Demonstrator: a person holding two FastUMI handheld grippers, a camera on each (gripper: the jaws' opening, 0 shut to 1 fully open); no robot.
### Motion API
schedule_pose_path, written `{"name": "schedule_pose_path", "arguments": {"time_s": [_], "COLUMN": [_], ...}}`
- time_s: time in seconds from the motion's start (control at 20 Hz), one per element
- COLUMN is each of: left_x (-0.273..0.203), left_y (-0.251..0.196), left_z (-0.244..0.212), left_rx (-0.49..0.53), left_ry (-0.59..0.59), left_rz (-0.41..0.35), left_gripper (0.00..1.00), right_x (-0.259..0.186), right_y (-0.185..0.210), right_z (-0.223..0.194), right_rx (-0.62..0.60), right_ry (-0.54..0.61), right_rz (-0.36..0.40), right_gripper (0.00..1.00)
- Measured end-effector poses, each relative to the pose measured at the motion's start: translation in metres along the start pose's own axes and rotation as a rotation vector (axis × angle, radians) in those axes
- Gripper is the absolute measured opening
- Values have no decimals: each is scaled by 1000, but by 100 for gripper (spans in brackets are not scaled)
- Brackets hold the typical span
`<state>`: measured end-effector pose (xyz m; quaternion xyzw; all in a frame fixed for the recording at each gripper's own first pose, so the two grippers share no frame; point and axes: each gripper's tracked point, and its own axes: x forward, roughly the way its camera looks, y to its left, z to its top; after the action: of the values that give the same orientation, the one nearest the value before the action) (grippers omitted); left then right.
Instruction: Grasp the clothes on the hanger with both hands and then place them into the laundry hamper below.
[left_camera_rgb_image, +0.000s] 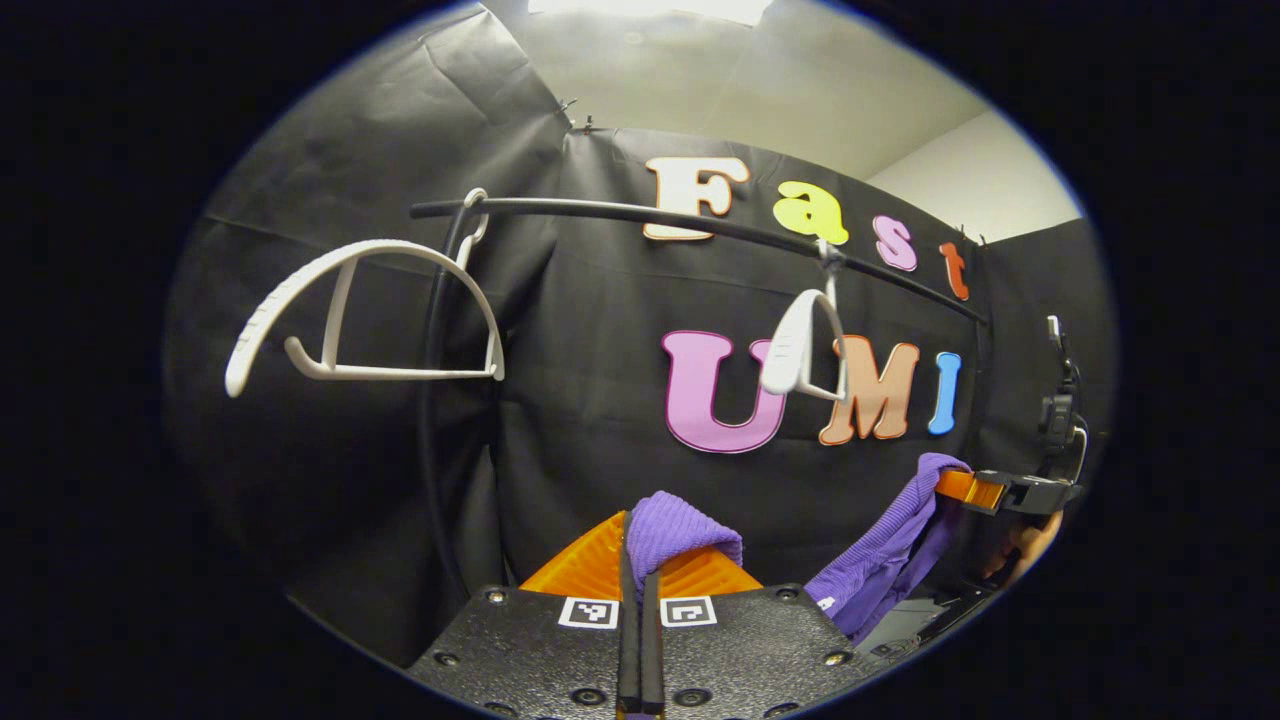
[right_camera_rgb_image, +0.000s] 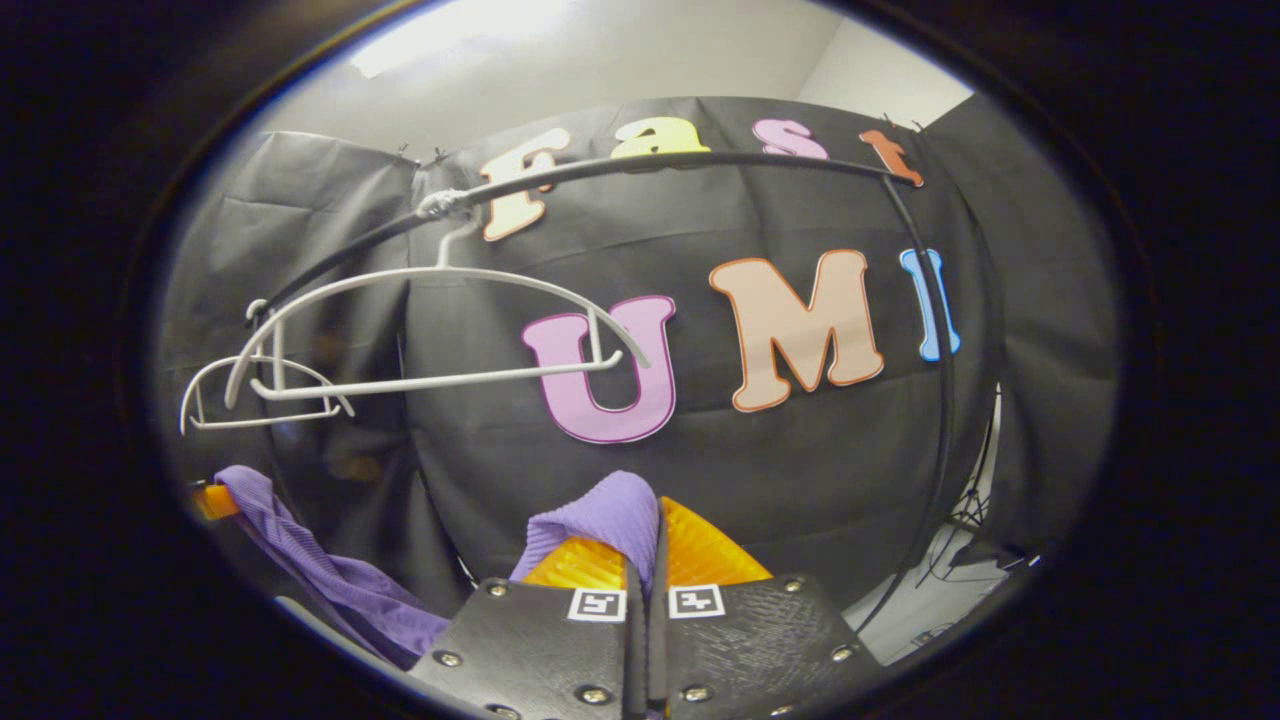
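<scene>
A purple ribbed garment (left_camera_rgb_image: 880, 560) hangs stretched between my two grippers, below the rail. My left gripper (left_camera_rgb_image: 640, 560) is shut on one bunched end of it (left_camera_rgb_image: 675, 530). In the left gripper view the right gripper (left_camera_rgb_image: 975, 490) pinches the other end at the right, a hand beneath it. In the right gripper view my right gripper (right_camera_rgb_image: 645, 550) is shut on a purple fold (right_camera_rgb_image: 605, 520), and the cloth (right_camera_rgb_image: 330, 580) sags away to the lower left. Two bare white hangers (left_camera_rgb_image: 370, 310) (left_camera_rgb_image: 805, 345) hang on the black rail (left_camera_rgb_image: 700, 225).
The black rail (right_camera_rgb_image: 700, 160) curves down into a post (right_camera_rgb_image: 945, 400) at the right of the right gripper view. A second post (left_camera_rgb_image: 432, 400) stands behind the left hanger. Cables lie on the pale floor (right_camera_rgb_image: 950, 600) at the lower right.
</scene>
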<state>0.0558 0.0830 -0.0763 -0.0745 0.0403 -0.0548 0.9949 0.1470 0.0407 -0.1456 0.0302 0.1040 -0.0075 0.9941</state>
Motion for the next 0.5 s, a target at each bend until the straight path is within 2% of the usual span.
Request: {"name": "schedule_pose_path", "arguments": {"time_s": [0.25,0.5], "left_x": [-14,-12], "left_y": [-35,-78], "left_z": [9,7], "left_rx": [12,12], "left_ry": [-23,-33], "left_rz": [-62,-117], "left_gripper": [1,1], "right_x": [-48,-71], "right_y": [17,35], "right_z": [17,28], "right_rx": [-10,-19], "right_ry": [-27,-69], "right_rz": [26,79], "right_gripper": [1,1]}}
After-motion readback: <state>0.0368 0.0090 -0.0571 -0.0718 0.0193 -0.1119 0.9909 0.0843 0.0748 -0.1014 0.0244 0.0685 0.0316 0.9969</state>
